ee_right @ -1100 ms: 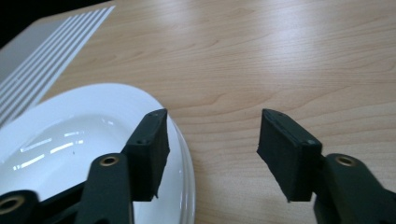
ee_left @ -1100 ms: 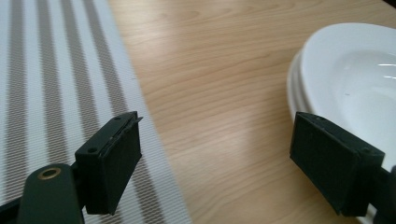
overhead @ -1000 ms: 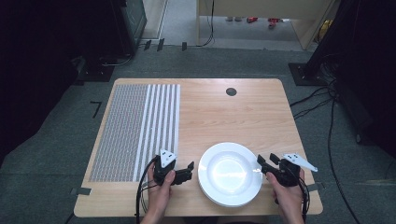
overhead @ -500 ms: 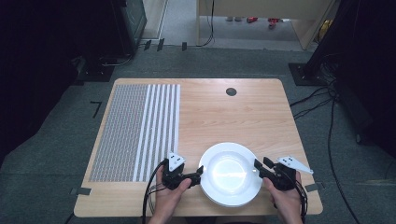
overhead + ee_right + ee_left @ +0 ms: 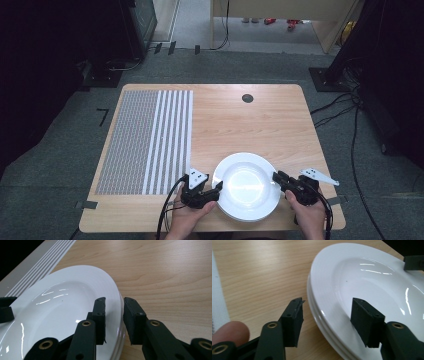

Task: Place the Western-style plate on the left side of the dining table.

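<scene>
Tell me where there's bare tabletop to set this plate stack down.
Free: the bare wood between the striped mat and the table's right edge, from the dark round hole down to the white plates. Crowded: the near edge, where the left gripper and right gripper flank the plates.

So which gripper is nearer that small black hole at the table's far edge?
Right, though only slightly. The right gripper sits nearer below the black hole; the left gripper sits lower and about as far sideways.

Each gripper, left gripper point(image 5: 216, 189) and right gripper point(image 5: 276, 178), is black with 2 blocky jaws, brass-ringed pivot screws, a grey 3-cornered top plate and black trailing cables.
</scene>
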A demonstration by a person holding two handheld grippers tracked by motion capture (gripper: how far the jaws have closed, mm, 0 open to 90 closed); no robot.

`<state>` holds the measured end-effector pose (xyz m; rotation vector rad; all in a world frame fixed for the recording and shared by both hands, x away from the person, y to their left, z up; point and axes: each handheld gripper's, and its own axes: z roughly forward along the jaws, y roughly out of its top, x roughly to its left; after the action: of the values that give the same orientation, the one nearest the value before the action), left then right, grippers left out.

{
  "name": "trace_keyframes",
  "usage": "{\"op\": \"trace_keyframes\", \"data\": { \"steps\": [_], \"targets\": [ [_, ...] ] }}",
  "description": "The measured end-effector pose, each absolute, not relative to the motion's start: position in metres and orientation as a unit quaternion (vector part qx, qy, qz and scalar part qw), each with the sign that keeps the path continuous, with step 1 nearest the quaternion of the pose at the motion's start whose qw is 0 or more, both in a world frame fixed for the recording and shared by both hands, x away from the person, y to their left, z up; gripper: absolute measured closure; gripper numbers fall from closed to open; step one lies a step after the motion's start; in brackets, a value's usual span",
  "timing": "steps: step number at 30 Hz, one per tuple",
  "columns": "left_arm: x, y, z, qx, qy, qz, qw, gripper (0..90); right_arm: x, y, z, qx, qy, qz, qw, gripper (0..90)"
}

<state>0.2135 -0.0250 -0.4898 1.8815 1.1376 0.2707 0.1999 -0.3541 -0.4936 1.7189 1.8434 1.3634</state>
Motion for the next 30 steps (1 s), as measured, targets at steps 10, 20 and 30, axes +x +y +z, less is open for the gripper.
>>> {"op": "trace_keyframes", "data": {
  "steps": [10,20,30],
  "targets": [
    [0.213,-0.027,-0.495,0.76,0.464,0.08,0.448,47.0,0.197,-0.366,-0.494,0.626,0.596,0.496,0.083,82.3],
    [0.212,-0.024,-0.494,0.754,0.467,0.076,0.455,50.3,0.195,-0.37,-0.495,0.637,0.58,0.504,0.061,84.0],
    [0.213,-0.024,-0.497,0.746,0.48,0.062,0.458,49.0,0.194,-0.372,-0.494,0.639,0.55,0.536,0.036,83.7]
  ]
}}
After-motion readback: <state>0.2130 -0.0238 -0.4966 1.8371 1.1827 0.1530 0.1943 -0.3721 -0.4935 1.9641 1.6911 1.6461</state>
